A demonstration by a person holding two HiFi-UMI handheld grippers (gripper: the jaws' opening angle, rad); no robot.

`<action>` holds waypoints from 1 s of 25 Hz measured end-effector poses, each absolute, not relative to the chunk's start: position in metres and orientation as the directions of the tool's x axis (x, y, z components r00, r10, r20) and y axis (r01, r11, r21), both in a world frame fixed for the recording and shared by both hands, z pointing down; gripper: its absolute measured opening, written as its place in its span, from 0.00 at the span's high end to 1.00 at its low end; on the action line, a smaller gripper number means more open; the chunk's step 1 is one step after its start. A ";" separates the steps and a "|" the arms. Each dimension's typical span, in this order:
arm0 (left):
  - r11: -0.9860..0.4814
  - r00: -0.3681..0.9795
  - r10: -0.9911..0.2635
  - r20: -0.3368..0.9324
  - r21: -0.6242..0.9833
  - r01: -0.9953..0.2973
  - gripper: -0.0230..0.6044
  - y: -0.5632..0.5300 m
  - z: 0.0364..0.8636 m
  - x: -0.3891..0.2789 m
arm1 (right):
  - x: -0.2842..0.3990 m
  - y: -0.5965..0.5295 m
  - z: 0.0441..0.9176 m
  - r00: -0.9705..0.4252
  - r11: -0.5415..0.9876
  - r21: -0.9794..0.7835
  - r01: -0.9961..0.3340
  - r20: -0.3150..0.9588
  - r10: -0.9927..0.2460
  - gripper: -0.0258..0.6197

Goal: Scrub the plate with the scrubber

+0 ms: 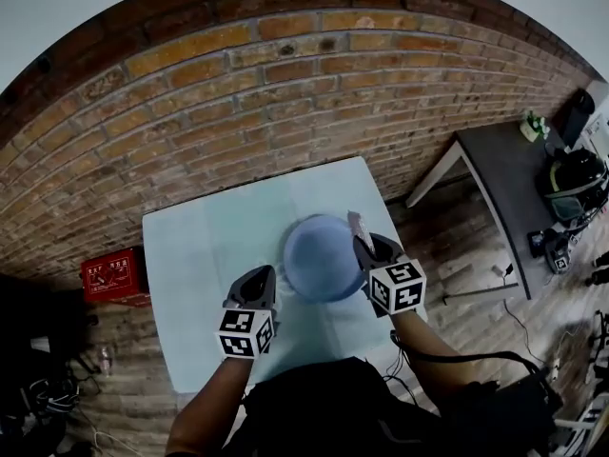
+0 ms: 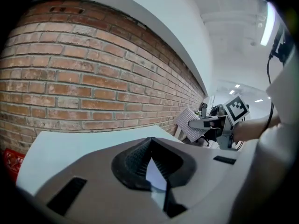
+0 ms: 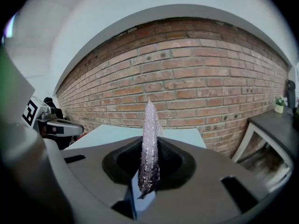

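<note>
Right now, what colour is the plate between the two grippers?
Blue. The plate shows best in the head view.

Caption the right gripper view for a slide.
Right hand-held gripper clamps a silvery scrubber edge-on, pale table and brick wall beyond.

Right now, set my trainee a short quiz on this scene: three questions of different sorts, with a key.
1. True or false: the scrubber is clamped in the right gripper.
2. Pick one: the blue plate lies (A) on the floor, (B) on the pale table, between the left gripper and the right gripper, (C) on the grey side table.
3. Fill in: the wall behind the table is made of ____.

Key: 1 true; 2 B; 3 brick.
</note>
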State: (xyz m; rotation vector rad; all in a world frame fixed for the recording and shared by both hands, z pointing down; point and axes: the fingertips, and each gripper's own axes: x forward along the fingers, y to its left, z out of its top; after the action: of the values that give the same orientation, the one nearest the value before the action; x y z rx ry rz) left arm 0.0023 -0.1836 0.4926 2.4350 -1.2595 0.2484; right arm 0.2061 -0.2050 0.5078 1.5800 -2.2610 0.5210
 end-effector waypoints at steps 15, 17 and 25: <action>-0.373 0.469 -0.755 0.459 0.287 -0.882 0.95 -0.200 0.562 0.001 | 0.190 -0.269 0.584 -0.402 0.425 -0.102 -0.900 0.573 -0.714 0.85; -0.349 0.452 -0.756 0.474 0.292 -0.890 0.95 -0.202 0.570 -0.002 | 0.184 -0.275 0.592 -0.409 0.436 -0.102 -0.894 0.583 -0.702 0.85; -0.339 0.450 -0.738 0.502 0.301 -0.891 0.95 -0.202 0.587 0.000 | 0.166 -0.291 0.619 -0.405 0.457 -0.084 -0.886 0.620 -0.672 0.85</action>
State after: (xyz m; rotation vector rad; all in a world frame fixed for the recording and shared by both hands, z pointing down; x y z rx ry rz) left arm -0.0001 -0.2015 0.5872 2.1685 -1.3586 0.3761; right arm 0.1664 -0.2908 0.6193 1.2972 -2.2007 0.5564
